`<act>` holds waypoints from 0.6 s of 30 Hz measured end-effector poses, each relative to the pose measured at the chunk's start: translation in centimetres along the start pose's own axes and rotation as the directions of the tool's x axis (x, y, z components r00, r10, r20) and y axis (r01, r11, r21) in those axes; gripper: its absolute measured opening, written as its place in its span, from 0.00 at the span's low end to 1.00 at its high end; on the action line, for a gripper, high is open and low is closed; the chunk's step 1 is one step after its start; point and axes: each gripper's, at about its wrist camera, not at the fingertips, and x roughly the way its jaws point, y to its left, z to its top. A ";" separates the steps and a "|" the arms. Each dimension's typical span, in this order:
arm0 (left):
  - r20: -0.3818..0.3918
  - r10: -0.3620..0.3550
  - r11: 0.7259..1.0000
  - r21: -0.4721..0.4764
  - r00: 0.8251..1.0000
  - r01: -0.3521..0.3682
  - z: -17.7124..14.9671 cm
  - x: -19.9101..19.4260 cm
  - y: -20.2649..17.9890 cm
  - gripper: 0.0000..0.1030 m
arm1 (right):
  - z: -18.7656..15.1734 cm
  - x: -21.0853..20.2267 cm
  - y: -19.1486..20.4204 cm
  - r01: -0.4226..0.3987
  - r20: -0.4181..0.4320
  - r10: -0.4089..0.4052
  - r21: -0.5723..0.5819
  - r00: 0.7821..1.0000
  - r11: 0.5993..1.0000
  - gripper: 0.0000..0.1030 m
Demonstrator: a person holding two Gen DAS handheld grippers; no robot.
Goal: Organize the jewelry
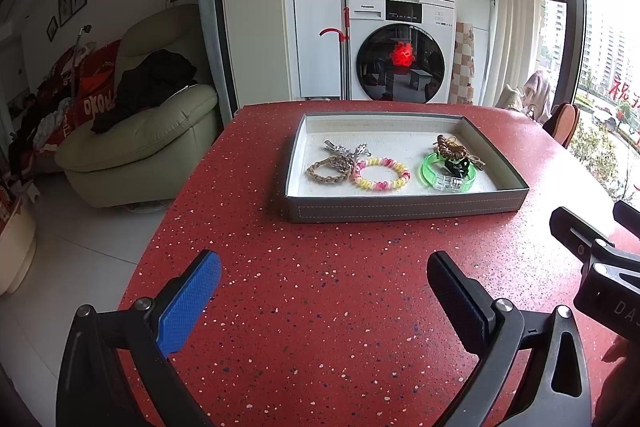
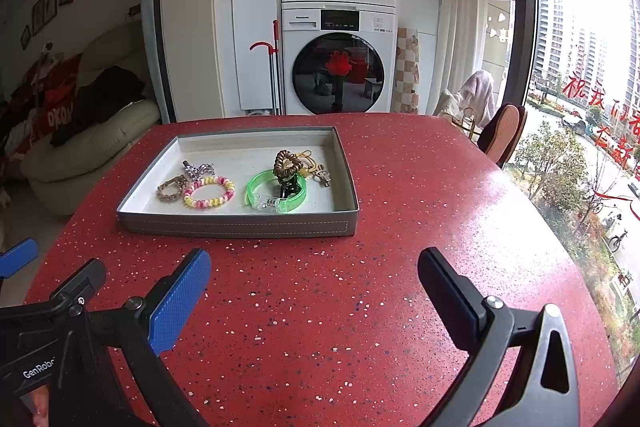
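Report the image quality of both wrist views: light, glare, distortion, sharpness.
Left wrist view: daylight from the window blows out the upper right; fisheye bends the doorframe; the tray and its jewelry stay sharp, the left gripper open. Right wrist view: the same window overexposes the right edge and puts sheen on the red table; dark vignette in the corners; the right gripper open.

— Glossy red speckled table (image 1: 320, 307), stone-like; matt grey stitched tray (image 1: 400, 207), pale lining.

— Translucent green plastic bangle (image 2: 276, 193); braided cord bracelet (image 1: 329, 169); textured blue pads (image 1: 188, 307).
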 end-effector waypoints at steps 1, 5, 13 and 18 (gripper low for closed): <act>0.000 0.000 1.000 0.000 1.000 0.000 0.0 0.0 0.0 1.00 | 0.0 0.0 0.0 0.000 0.000 0.000 -0.001 1.000 1.000 1.00; 0.001 -0.001 1.000 -0.003 1.000 0.001 0.1 -0.1 0.0 1.00 | 0.0 -0.1 0.0 -0.001 0.000 0.001 -0.001 1.000 1.000 1.00; 0.000 -0.001 1.000 -0.001 1.000 0.001 0.2 -0.2 -0.1 1.00 | 0.1 -0.1 0.0 -0.001 0.001 0.001 0.000 1.000 1.000 1.00; -0.002 -0.002 1.000 -0.003 1.000 0.002 0.3 -0.2 -0.2 1.00 | 0.2 -0.1 0.0 -0.002 0.000 0.002 0.001 1.000 1.000 1.00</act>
